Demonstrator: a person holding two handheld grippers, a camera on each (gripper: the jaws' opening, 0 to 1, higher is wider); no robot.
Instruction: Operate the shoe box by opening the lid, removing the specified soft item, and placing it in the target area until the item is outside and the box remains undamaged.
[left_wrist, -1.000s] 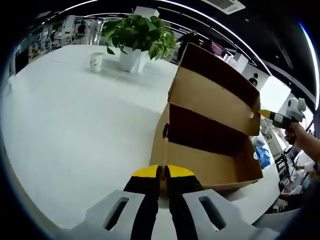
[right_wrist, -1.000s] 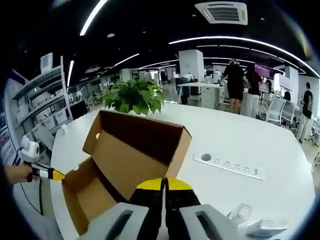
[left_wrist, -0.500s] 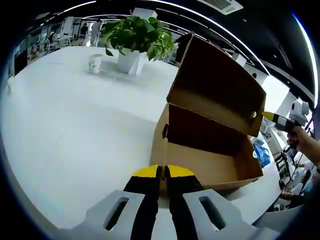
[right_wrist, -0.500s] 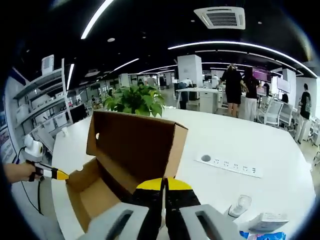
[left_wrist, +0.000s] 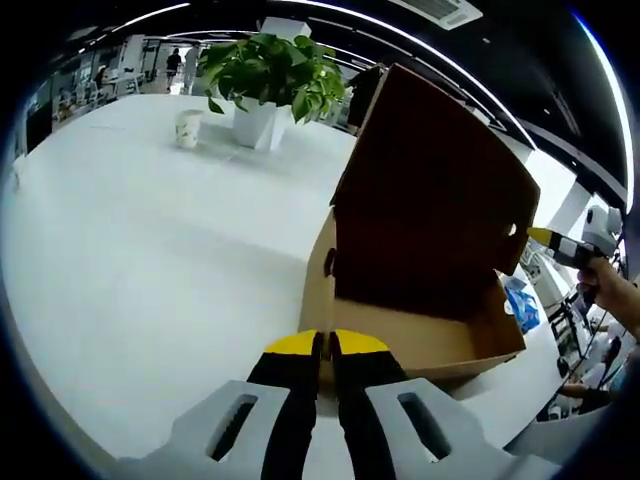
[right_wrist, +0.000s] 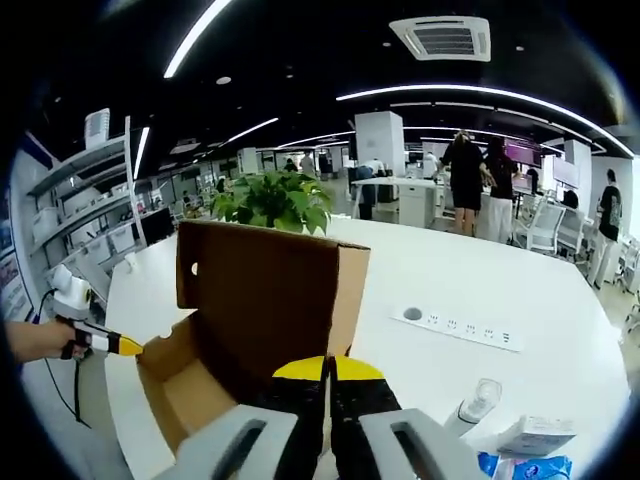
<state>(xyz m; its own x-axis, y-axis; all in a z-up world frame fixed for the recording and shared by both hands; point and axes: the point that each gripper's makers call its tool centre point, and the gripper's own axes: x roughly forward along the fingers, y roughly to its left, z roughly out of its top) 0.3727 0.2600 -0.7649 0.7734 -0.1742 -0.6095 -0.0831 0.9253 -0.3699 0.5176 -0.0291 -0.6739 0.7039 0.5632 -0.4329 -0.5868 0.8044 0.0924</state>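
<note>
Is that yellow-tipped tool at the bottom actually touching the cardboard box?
Cannot tell. In the left gripper view, the left gripper overlaps the near wall of the shoe box, its jaws closed together, but no clear contact or gap shows.

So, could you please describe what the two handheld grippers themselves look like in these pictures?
Both are built alike. The left gripper has two black jaws capped with yellow tips, rising from a pale grey body with a slotted opening on each side. The right gripper looks the same in its own view. Seen from the side, the left gripper's yellow tip leads a slim black-and-white shaft, with a black cable hanging below.
</note>
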